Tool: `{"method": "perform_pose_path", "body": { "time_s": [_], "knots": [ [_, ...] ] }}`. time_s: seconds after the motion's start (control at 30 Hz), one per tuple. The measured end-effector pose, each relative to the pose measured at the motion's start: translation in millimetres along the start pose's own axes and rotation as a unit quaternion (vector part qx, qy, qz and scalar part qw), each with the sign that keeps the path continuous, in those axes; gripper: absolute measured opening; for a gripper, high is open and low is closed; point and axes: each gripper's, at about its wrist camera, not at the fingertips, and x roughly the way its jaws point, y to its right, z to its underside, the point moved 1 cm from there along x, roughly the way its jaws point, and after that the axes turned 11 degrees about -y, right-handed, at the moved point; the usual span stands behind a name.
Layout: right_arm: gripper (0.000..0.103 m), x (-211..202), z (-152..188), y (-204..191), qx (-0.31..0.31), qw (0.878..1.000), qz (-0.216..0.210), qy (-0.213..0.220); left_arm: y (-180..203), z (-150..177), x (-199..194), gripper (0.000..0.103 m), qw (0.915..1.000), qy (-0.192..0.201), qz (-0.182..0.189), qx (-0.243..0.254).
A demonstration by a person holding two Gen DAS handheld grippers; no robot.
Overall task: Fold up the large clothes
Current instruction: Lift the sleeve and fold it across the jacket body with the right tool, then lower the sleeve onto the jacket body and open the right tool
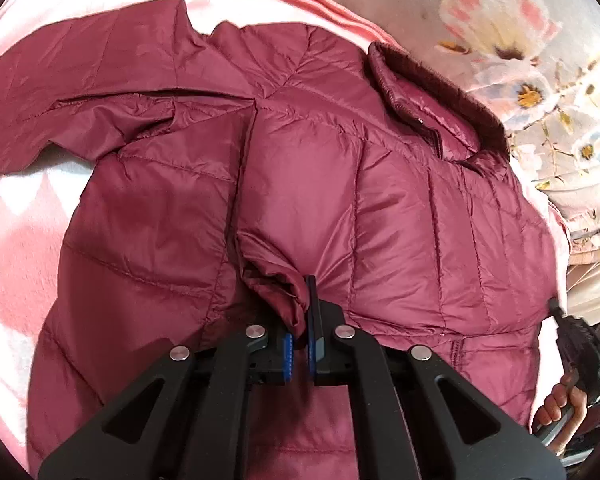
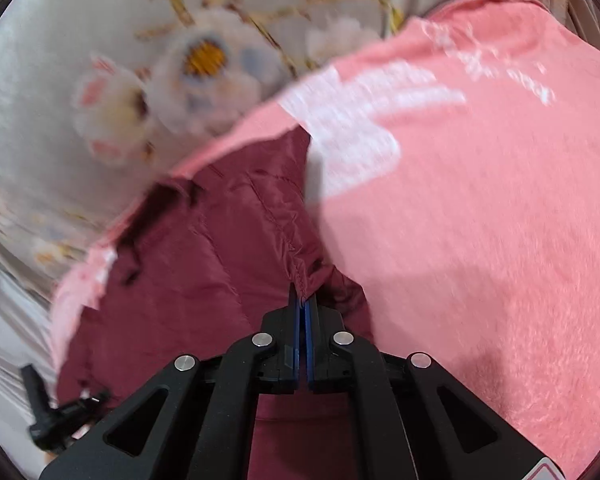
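Note:
A maroon quilted puffer jacket (image 1: pixel 320 168) lies spread front-up on a pink blanket, collar (image 1: pixel 432 92) at the upper right and one sleeve (image 1: pixel 72 92) stretched to the left. My left gripper (image 1: pixel 300 312) is shut on a bunched fold of the jacket's fabric near its middle. In the right wrist view, my right gripper (image 2: pixel 302 304) is shut on a stitched edge of the jacket (image 2: pixel 204 264), which hangs down to its left. The right gripper and the hand holding it also show at the left wrist view's right edge (image 1: pixel 576 344).
The pink and white fleece blanket (image 2: pixel 480 208) covers the surface under the jacket and also shows in the left wrist view (image 1: pixel 16 248). A grey floral bedsheet (image 1: pixel 532 52) lies beyond the collar, also blurred in the right wrist view (image 2: pixel 112 92).

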Motion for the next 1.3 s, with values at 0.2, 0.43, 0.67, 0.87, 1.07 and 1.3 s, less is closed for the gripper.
{"method": "perform_pose_path", "body": {
  "time_s": [0.2, 0.43, 0.67, 0.87, 1.07, 1.3],
  "knots": [
    [0.007, 10.1, 5.8, 5.7, -0.011, 0.999, 0.037, -0.023, 6.4, 2.2, -2.9, 0.009, 0.9993, 0.018, -0.026, 0.021],
    [0.017, -49.4, 3.1, -6.7, -0.045, 0.996, 0.068, 0.04, 8.3, 6.6, -62.2, 0.049, 0.9937, 0.091, -0.05, 0.042],
    [0.017, -32.6, -56.0, -78.3, -0.112, 0.988, 0.063, 0.082, 62.2, -46.8, -64.6, 0.049, 0.9884, 0.129, -0.051, 0.061],
    [0.017, 28.9, -80.6, -107.8, -0.145, 0.985, 0.075, 0.053, 64.0, -68.4, 2.2, 0.049, 0.9938, 0.059, -0.082, 0.047],
    [0.007, 75.0, -53.7, -85.7, -0.172, 0.979, 0.106, -0.028, 57.3, -40.5, 25.8, 0.049, 0.9916, 0.033, -0.104, 0.07],
    [0.0, 66.2, -42.5, -57.1, -0.139, 0.986, 0.081, -0.05, 62.0, -16.3, 27.4, 0.049, 0.9867, 0.035, -0.118, 0.106]
  ]
}}
